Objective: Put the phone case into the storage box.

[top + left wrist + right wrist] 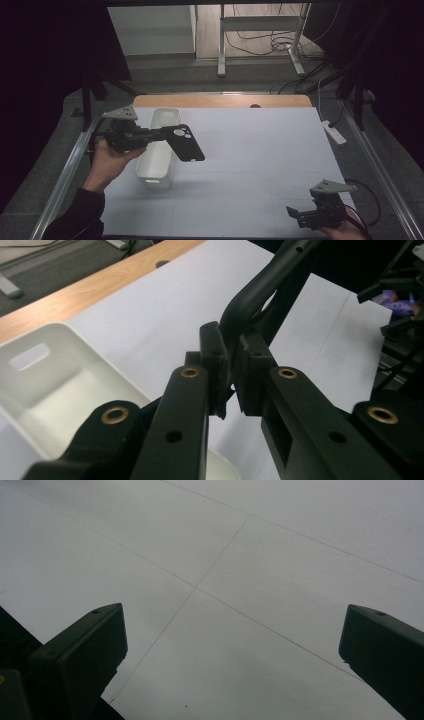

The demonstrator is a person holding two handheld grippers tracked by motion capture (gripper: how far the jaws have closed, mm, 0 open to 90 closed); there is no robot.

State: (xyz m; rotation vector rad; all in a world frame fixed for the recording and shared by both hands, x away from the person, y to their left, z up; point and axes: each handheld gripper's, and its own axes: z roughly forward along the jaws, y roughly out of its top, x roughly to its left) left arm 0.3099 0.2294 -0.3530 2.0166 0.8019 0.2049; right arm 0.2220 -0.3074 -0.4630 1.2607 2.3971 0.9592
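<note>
Hiding behind black pads (216, 357): phone case (186, 143) edge, bin (159, 150) beneath.

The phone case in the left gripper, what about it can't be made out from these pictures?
- Phone case, high view: dark against the dim scene, so its inner face and any markings are unreadable.
- Phone case, left gripper view: the top edge cuts off most of it; one curved corner shows above the left gripper.
- White bin, high view: the left gripper and the case cover part of its inside.
</note>
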